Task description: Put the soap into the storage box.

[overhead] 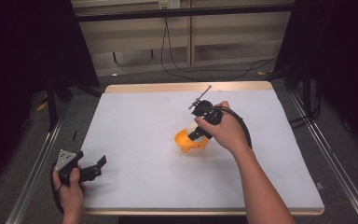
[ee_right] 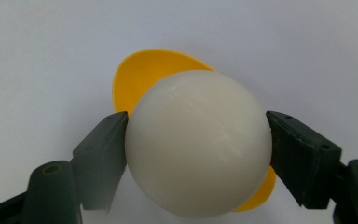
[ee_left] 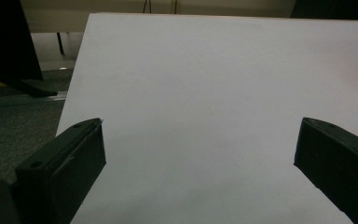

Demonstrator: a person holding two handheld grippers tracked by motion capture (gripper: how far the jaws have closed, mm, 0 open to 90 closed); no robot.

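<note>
Mid-table, R tongs (ee_right: 196, 154) clamp white ball (ee_right: 198, 144) over yellow bowl (ee_right: 140, 77); L tongs (ee_left: 200, 154) wide.

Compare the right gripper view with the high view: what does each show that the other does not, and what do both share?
Right gripper view alone: a white ball clamped between the right gripper's two jaws. High view alone: the left gripper at the table's near left corner, the person's forearms, and the floor cables. Both: the yellow bowl on the white table.

A lab test rig: white-topped table (overhead: 135, 140) framed by black curtains (overhead: 23, 46) and floor cables (overhead: 205, 70)
</note>
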